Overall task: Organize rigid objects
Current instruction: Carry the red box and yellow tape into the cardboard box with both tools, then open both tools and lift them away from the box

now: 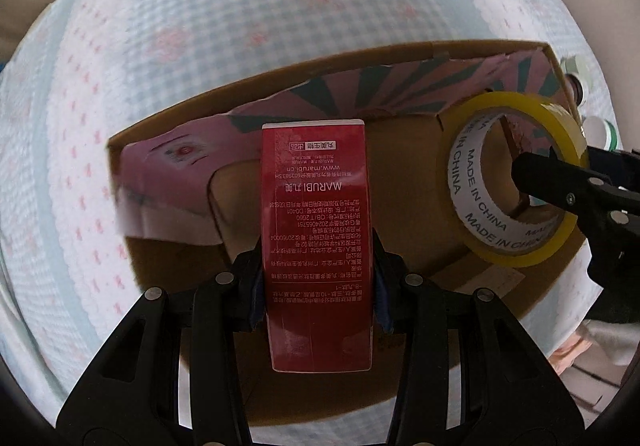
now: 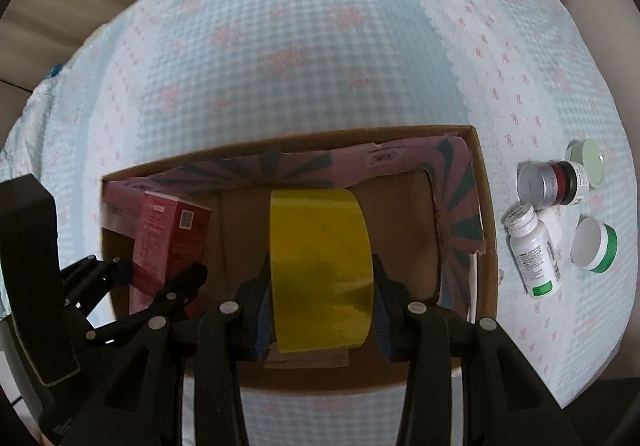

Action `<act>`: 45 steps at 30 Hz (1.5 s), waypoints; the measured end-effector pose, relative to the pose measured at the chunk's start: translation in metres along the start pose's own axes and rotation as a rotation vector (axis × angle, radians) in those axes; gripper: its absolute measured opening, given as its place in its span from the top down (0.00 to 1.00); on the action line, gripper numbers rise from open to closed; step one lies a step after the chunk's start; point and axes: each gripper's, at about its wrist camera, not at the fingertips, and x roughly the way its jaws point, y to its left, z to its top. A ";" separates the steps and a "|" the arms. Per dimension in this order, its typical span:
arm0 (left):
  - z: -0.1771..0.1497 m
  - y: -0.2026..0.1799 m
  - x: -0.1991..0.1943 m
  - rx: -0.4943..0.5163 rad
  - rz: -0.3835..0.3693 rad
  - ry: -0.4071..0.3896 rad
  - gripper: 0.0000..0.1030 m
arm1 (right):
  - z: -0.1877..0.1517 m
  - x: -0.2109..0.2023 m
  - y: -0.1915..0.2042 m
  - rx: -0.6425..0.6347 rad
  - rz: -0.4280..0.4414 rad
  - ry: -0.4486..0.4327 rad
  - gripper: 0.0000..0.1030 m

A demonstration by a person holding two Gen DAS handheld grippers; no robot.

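My left tongs [image 1: 318, 286] clamp the tall red printed carton [image 1: 318, 230]; my right tongs [image 2: 320, 310] clamp the yellow tape roll [image 2: 320, 266]. Both hang over the open brown cardboard box [image 2: 486, 206] below, so I judge lowering and releasing comes next.

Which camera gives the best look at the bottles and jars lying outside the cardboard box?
The right wrist view. The bottles and jars lie in full sight on the checked cloth, right of the cardboard box. In the left wrist view only slivers of them peek past the box's far right corner, behind the tape roll.

Soft, even daylight; tablecloth [image 2: 320, 46] blurred, edges bowed and darkened by the fisheye.
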 end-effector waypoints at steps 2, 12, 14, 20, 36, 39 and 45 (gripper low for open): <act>0.003 -0.004 0.003 0.014 0.002 0.011 0.63 | 0.002 0.005 -0.003 0.001 -0.005 0.014 0.63; 0.003 -0.018 0.003 0.115 0.053 0.015 0.00 | 0.010 0.009 -0.018 -0.025 0.026 0.018 0.01; 0.001 -0.015 0.001 0.097 0.034 0.014 0.00 | 0.008 0.006 -0.022 -0.030 0.046 0.013 0.00; -0.003 -0.011 -0.011 0.036 0.016 -0.021 0.00 | -0.001 -0.006 -0.027 -0.036 0.085 -0.019 0.00; -0.035 -0.001 -0.074 -0.053 0.017 -0.118 0.00 | -0.028 -0.065 -0.013 -0.062 0.099 -0.101 0.00; -0.047 -0.001 -0.105 -0.082 0.035 -0.145 0.00 | -0.036 -0.096 -0.006 -0.086 0.086 -0.137 0.00; -0.071 -0.009 -0.173 -0.156 0.012 -0.218 0.00 | -0.053 -0.154 0.000 -0.110 0.026 -0.182 0.00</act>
